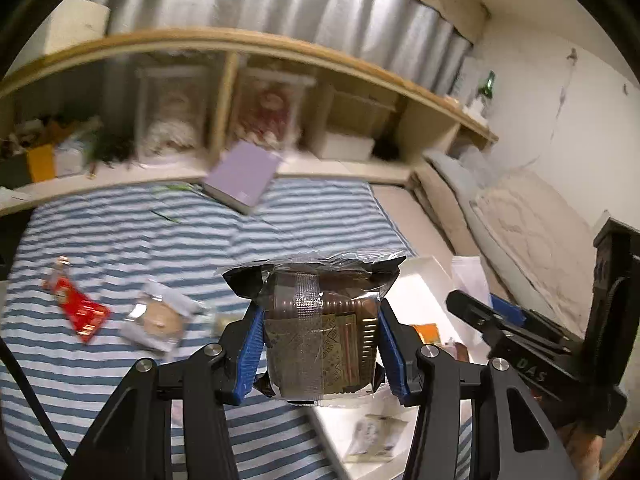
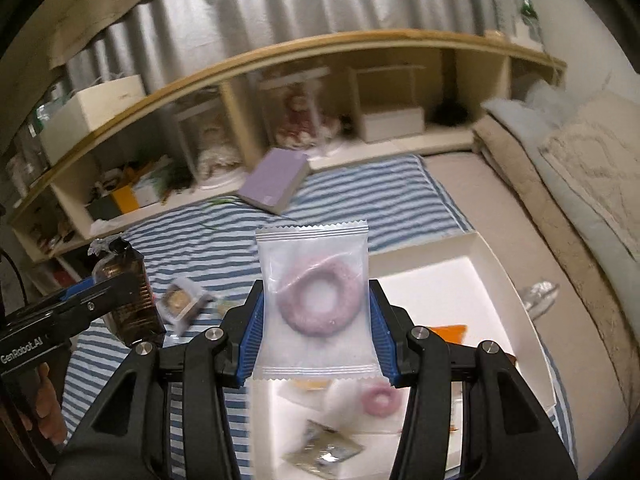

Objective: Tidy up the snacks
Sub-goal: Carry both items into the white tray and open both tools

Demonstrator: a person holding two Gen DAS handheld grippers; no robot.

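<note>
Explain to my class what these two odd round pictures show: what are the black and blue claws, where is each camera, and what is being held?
Each claw is a hand-held gripper that a person carries; no robot arm is involved. Each picture comes from a camera on one, looking along its fingers.

The left hand-held gripper clamps a dark wrapped snack. The right hand-held gripper clamps a clear packet holding a pink ring.

Below lie a striped blanket, loose snacks, a purple book and a white box holding more snacks.
</note>
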